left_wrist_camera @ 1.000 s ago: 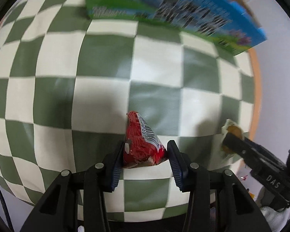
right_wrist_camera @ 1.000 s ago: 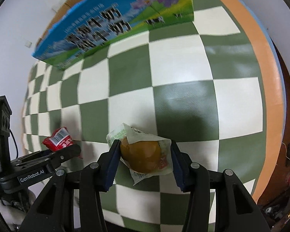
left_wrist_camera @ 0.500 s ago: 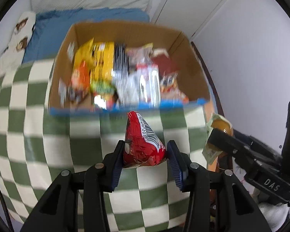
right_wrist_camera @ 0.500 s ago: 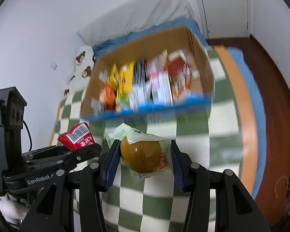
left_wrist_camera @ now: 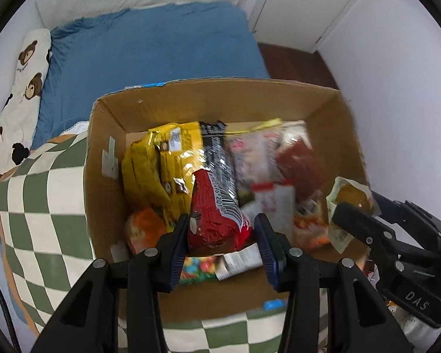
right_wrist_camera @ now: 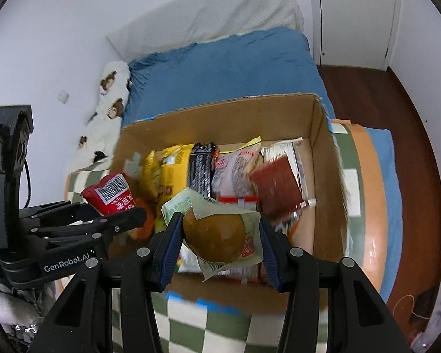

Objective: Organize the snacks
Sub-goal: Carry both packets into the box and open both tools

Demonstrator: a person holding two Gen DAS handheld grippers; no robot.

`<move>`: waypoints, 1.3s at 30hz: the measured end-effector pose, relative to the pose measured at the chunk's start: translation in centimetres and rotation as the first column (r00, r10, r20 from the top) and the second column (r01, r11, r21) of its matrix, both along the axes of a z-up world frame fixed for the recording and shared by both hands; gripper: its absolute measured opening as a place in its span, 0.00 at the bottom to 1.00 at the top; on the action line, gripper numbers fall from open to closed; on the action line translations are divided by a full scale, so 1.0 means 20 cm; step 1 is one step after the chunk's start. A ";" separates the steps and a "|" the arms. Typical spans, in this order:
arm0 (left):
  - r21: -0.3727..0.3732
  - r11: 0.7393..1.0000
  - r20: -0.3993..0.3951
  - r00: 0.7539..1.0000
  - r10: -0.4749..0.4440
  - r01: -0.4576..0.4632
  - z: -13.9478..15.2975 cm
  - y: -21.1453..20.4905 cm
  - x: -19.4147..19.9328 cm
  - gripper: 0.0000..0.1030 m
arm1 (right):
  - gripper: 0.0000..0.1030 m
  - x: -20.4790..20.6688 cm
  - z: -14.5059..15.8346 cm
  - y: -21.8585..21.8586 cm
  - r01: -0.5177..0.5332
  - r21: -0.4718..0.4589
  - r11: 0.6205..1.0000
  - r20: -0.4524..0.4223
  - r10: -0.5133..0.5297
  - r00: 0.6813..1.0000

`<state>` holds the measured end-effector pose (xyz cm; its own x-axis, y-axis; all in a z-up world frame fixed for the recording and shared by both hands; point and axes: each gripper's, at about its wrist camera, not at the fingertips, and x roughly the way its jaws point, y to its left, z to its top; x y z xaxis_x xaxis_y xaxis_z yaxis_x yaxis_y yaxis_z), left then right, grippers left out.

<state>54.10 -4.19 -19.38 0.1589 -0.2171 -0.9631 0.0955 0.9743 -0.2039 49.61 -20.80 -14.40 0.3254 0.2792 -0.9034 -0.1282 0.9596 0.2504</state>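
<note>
Bed with checkered blanket (left_wrist_camera: 44, 206) carries cardboard box (left_wrist_camera: 214, 97); left tool (left_wrist_camera: 222, 235) clamps red packet (left_wrist_camera: 217, 220), right tool (right_wrist_camera: 217, 235) clamps wrapped bun (right_wrist_camera: 214, 235); lower both into gaps before releasing.

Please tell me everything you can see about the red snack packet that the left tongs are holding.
The red packet is a small, shiny foil or plastic bag, crinkled, with a white barcode panel and some white print on it. It stands roughly upright, barcode end up, pinched at its lower part between the blue pads of the left tongs. It is held in the air above the open cardboard box of snacks, over its near left part. Only the pads appear to touch it. What it contains cannot be told.
</note>
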 end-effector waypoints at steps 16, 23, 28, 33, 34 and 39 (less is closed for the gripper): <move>0.009 1.000 -0.154 0.988 0.025 -0.024 -0.40 0.07 0.22 0.73 | 0.87 0.40 -0.45 0.00 0.013 -0.085 0.996 -0.209 -0.031 0.977; 0.039 0.999 -0.124 0.992 0.019 -0.015 -0.37 0.05 0.17 0.91 | 0.92 0.38 -0.44 0.00 -0.004 -0.150 0.989 -0.204 -0.027 0.979; 0.046 0.999 -0.091 0.995 0.030 -0.026 -0.31 0.07 0.11 0.91 | 0.94 0.34 -0.39 -0.02 0.001 -0.171 0.985 -0.183 -0.033 0.983; 0.050 0.996 -0.035 0.997 0.070 -0.068 -0.22 0.12 0.03 0.91 | 0.94 0.27 -0.32 -0.06 0.014 -0.180 0.983 -0.146 -0.041 0.988; 0.050 0.996 -0.023 0.997 0.076 -0.075 -0.21 0.14 0.02 0.91 | 0.94 0.25 -0.30 -0.06 0.016 -0.178 0.984 -0.142 -0.042 0.989; 0.060 0.992 0.053 0.993 0.104 -0.107 -0.12 0.21 -0.06 0.91 | 0.94 0.17 -0.22 -0.08 0.028 -0.168 0.985 -0.101 -0.045 0.994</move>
<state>52.90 -0.05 -21.68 0.2258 -0.1357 -0.9647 0.0002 0.9903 -0.1392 52.91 -22.32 -18.87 0.2342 0.1121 -0.9657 -0.0737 0.9925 0.0974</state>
